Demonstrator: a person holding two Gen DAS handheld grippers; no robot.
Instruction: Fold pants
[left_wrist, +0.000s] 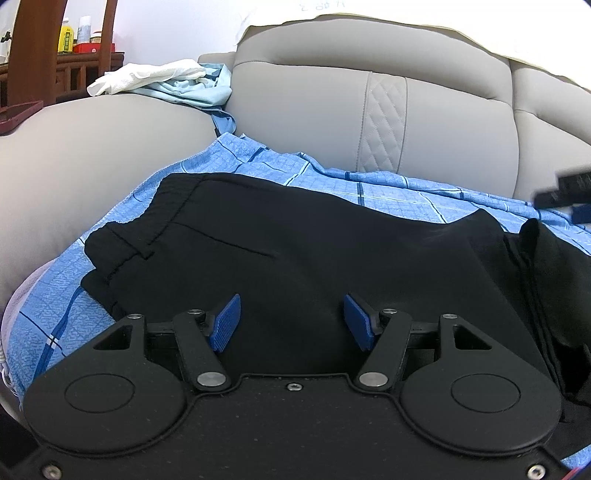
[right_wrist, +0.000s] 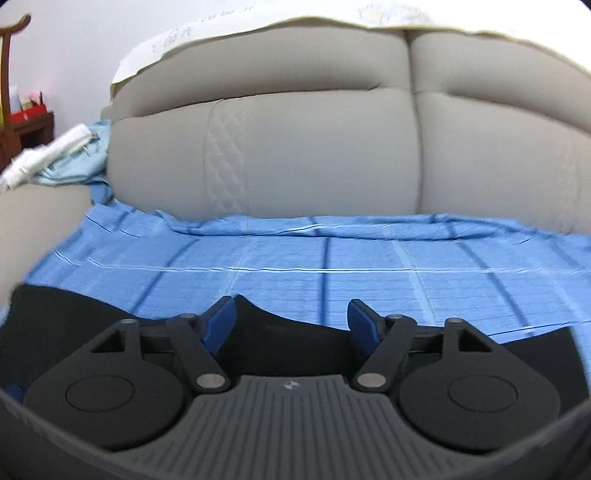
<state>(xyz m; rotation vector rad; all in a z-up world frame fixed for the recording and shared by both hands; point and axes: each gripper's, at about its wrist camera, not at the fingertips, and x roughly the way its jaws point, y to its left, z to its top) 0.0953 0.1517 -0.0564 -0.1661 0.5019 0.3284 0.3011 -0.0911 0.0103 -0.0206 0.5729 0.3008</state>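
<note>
Black pants (left_wrist: 295, 243) lie folded on a blue checked sheet (left_wrist: 388, 184) on a beige sofa seat, waistband at the left. My left gripper (left_wrist: 291, 319) is open and empty, just above the pants' near part. My right gripper (right_wrist: 291, 321) is open and empty above the pants' near edge (right_wrist: 280, 328), with the sheet (right_wrist: 332, 258) ahead of it. Part of the right gripper (left_wrist: 569, 188) shows at the right edge of the left wrist view. A bunched fold of the pants (left_wrist: 546, 266) lies at the right.
The sofa backrest (left_wrist: 351, 107) rises behind the sheet and the armrest (left_wrist: 74, 147) is on the left. White and light blue clothes (left_wrist: 166, 81) lie on the armrest. A wooden shelf with bottles (left_wrist: 74, 40) stands at the far left.
</note>
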